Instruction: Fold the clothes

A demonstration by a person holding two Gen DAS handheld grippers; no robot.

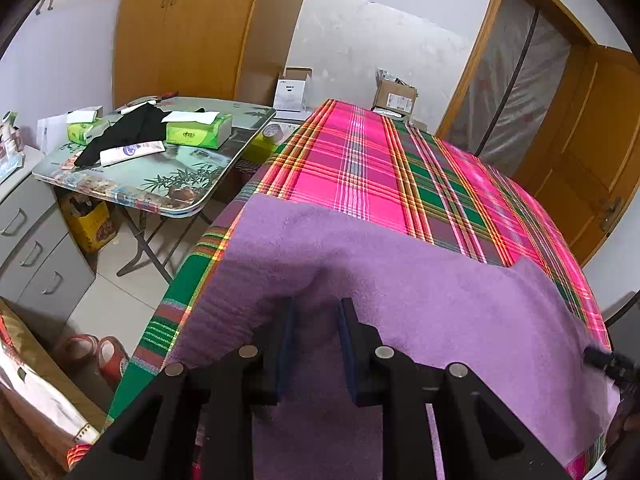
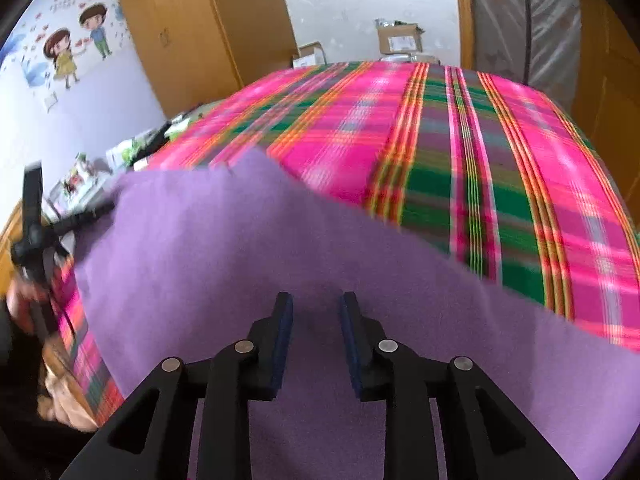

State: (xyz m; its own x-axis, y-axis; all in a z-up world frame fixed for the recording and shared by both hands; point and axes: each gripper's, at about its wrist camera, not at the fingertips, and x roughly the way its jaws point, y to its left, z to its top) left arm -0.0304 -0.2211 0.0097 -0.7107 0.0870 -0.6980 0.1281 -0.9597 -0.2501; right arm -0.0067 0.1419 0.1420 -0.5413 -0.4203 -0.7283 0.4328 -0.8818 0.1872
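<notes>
Purple fleece: the thing to fold is a fuzzy purple cloth [image 1: 400,280], could be a towel or a soft garment, can't tell which from here.
Where it is: spread across the near end of a bed covered in a pink and green plaid sheet [image 1: 380,168], its far edge running slantwise over the stripes and one corner [image 1: 528,268] poking up on the right in the left wrist view.
Left gripper [image 1: 316,306]: fingers parted, nothing pinched, hovering just above the cloth near its middle.
Right gripper [image 2: 316,300]: same deal, gaping with bare blue pads [image 2: 285,320] and only cloth showing below it; that view is blurry.
How it'll handle: my guess is light, floppy and a bit grippy against the sheet, so it won't slide neatly and will sag wherever it isn't held. Not fragile at all.
Where to grab: I'd say edges or corners, one per gripper, pinching a single layer. Grabbing mid-panel would probably just bunch it up.
Stage: honestly can't say. Flat like this fits laid out ready for folding, or already doubled over once, since I can't count layers.
Side stuff: folding table [image 1: 132,188] to the left with tissue packs [image 1: 200,130] and a black garment [image 1: 124,132].
</notes>
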